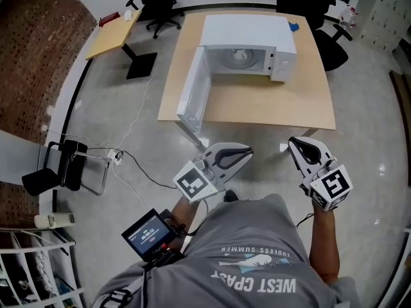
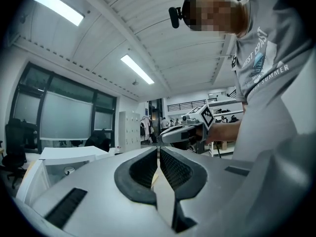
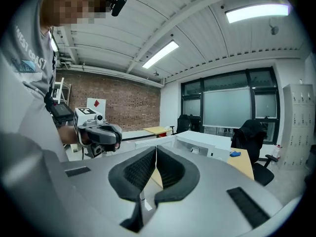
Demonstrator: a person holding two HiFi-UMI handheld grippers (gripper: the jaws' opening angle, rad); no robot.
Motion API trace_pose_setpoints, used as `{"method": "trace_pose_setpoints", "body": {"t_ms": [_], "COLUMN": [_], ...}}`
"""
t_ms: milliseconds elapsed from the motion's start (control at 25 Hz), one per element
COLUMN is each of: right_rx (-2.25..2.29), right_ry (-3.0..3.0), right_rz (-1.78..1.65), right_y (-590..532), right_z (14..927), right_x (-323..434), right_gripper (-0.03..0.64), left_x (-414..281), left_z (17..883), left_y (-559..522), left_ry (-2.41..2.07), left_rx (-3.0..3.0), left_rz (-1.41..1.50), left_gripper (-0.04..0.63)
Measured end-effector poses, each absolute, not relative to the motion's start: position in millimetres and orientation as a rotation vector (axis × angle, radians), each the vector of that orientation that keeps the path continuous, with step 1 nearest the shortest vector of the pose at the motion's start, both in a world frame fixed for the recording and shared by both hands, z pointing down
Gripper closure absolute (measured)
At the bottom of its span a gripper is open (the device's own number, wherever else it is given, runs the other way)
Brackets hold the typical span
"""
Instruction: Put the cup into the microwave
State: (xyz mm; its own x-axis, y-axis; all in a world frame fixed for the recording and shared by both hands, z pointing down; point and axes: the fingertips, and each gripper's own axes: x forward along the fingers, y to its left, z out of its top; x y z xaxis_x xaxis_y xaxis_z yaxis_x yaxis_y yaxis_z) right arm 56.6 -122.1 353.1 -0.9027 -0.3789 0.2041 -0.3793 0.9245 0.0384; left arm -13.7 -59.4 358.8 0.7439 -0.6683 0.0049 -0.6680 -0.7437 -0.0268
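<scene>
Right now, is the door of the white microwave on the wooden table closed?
No, the white microwave has its door swung wide open, baring the cavity.

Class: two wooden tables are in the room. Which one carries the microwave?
The large table straight ahead of the person; the white microwave stands on it, door open. The small table at upper left has none.

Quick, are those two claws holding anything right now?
Left claw: closed, empty.
Right claw: closed, empty.
</scene>
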Motion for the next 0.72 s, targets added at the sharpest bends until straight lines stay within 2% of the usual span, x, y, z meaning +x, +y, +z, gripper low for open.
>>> {"method": "trace_pose_setpoints", "body": {"t_ms": [720], "right_rx": [0.421], "right_ry": [-2.840], "right_rz": [0.061], "right_y": [56], "right_z": [350], "right_x": [256], "right_gripper": [0.598], "left_x": [194], "left_z": [361], "left_y": [78], "left_ry": [1.133], "left_rx": [-2.992], "left_rz": [-0.110], "left_gripper": [0.568]}}
